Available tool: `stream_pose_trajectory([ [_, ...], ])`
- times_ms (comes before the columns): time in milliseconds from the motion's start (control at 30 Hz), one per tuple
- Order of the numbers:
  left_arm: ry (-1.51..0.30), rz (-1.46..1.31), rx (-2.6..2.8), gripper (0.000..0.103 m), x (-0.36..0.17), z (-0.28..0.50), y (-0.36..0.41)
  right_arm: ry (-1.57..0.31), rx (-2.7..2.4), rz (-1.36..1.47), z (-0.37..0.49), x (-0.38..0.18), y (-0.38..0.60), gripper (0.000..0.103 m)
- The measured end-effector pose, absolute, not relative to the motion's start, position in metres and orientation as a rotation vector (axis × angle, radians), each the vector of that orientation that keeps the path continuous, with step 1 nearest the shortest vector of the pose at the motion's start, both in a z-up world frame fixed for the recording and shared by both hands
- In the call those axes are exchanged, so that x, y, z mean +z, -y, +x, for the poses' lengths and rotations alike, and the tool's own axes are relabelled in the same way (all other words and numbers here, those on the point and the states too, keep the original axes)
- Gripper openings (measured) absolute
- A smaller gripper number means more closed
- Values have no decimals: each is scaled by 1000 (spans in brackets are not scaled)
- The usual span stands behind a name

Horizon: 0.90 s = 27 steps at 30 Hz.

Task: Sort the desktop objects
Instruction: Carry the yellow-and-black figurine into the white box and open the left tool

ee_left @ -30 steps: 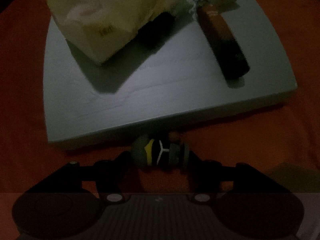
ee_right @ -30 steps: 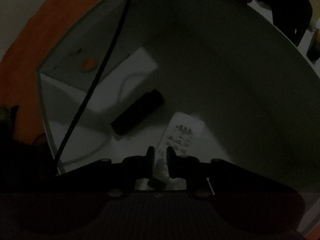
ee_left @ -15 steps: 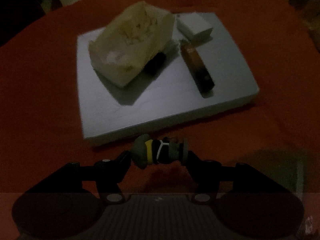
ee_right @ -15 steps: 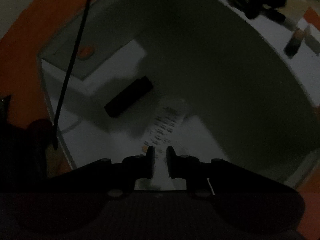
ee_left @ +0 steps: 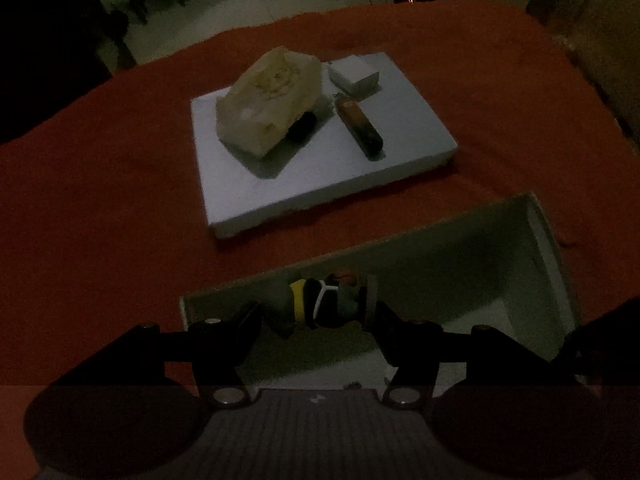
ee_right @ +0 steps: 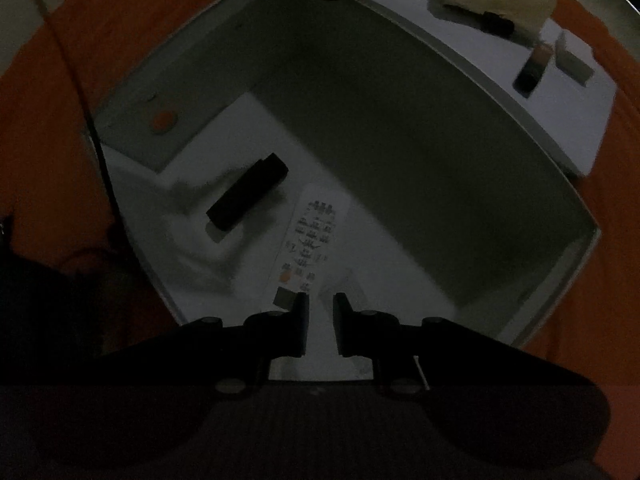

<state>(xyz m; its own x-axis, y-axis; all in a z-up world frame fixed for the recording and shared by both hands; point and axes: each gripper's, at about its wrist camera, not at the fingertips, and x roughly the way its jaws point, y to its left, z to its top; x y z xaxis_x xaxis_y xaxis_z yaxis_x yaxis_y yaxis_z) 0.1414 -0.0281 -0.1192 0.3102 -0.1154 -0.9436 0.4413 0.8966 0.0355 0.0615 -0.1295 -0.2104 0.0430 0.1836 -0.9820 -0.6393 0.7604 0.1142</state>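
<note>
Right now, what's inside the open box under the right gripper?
Inside the box: a white remote and a black bar-shaped object on the floor. The near end is hidden behind the right gripper.

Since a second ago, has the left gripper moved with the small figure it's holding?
Yes. The left gripper, shut on the small figure, has backed up and away from the white board; the board looks smaller, and the figure now hangs over the open box.

An orange cloth (ee_left: 100, 208) underlies a white slab (ee_left: 320, 168); the toy figure (ee_left: 320, 304) is grey, yellow-banded.
</note>
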Motion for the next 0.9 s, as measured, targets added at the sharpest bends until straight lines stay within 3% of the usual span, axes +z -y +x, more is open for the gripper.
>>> stream_pose_trajectory([
  [233,-1205,230,-320,55,-131,91,20,-1394,545,-281,59,-198,147,17],
  [467,-1244,232,-257,55,-185,65,26,-1355,451,-206,62,-192,167,23],
  [700,-1256,217,-192,55,-242,74,45,-1327,446,-200,61,-198,170,24],
  [900,-1234,193,-150,55,-261,84,50,-1336,476,-209,55,-205,166,25],
])
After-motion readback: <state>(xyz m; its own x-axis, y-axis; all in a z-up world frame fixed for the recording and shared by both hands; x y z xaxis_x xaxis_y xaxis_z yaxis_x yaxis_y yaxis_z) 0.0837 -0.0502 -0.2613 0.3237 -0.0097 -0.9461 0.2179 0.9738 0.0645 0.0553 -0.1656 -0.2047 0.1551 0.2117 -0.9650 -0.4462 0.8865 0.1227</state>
